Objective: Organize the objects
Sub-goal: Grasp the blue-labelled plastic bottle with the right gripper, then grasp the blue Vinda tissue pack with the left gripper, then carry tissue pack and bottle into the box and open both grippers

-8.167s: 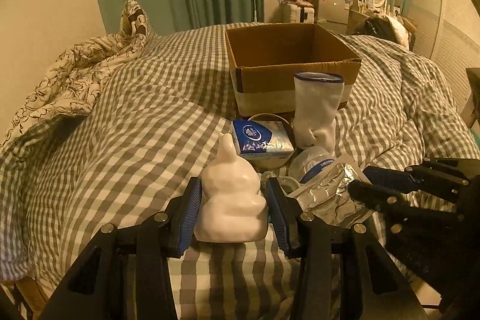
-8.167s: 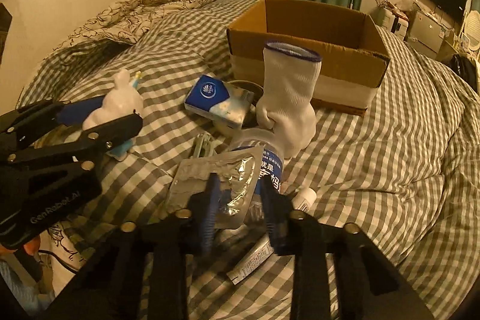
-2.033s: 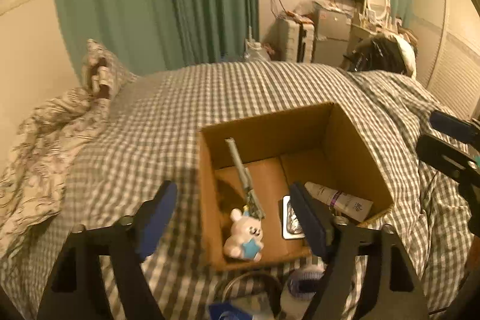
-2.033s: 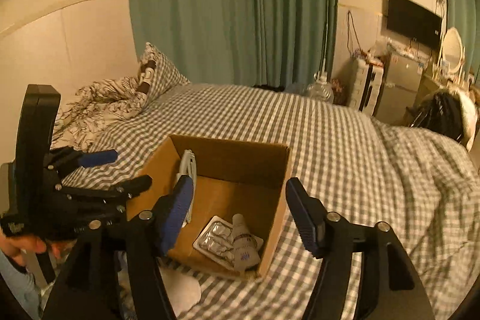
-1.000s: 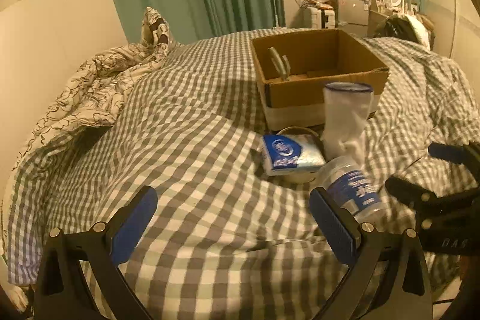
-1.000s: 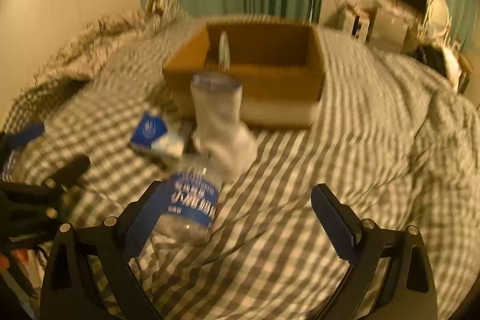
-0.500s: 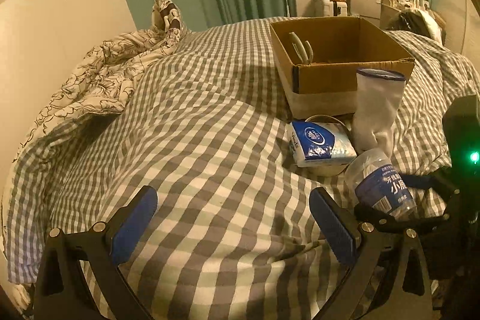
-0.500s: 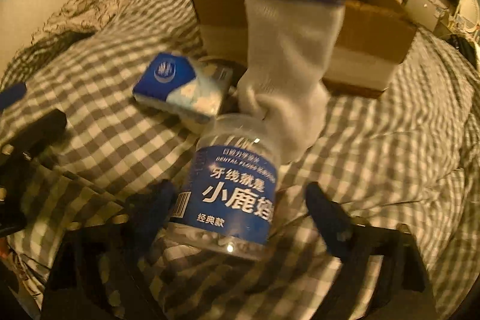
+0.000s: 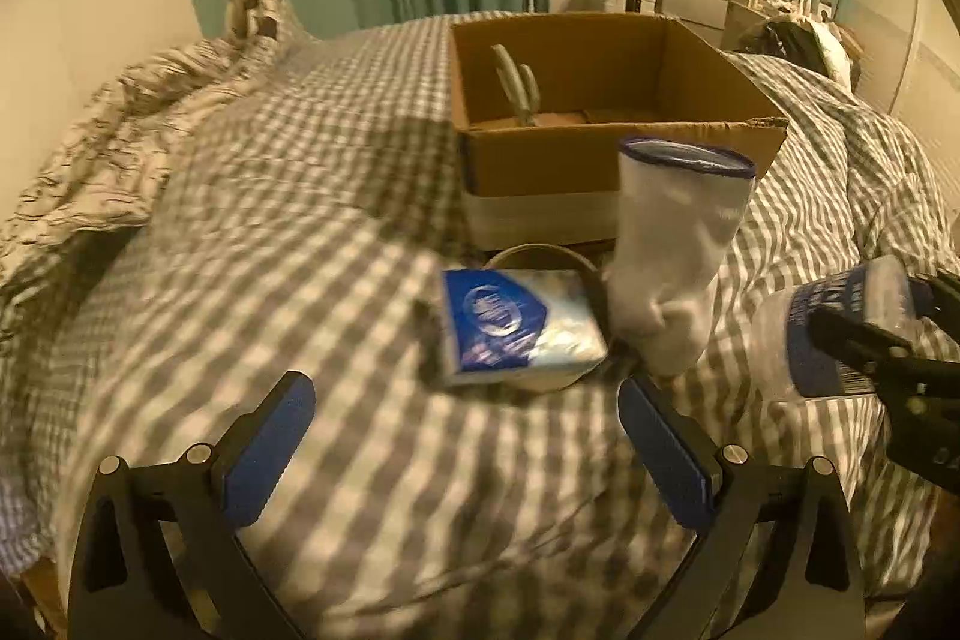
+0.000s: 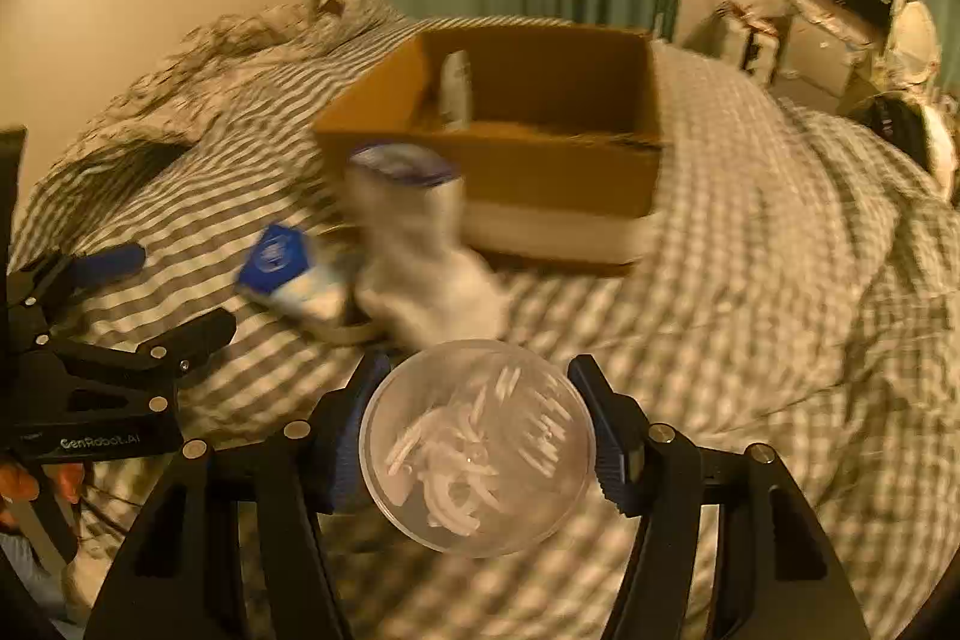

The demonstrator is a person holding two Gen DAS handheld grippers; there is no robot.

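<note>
Checked bed [image 9: 360, 196] carries everything; right tongs [image 10: 480, 451] clamp the clear jar [image 10: 477, 451], its axis pointing ahead at the cardboard box [image 10: 540, 172]; left tongs [image 9: 465, 451] gape empty before the tissue pack [image 9: 516, 325].

Upright sock [image 10: 414, 244] between held jar [image 10: 477, 451] and open box [image 10: 510, 142].
</note>
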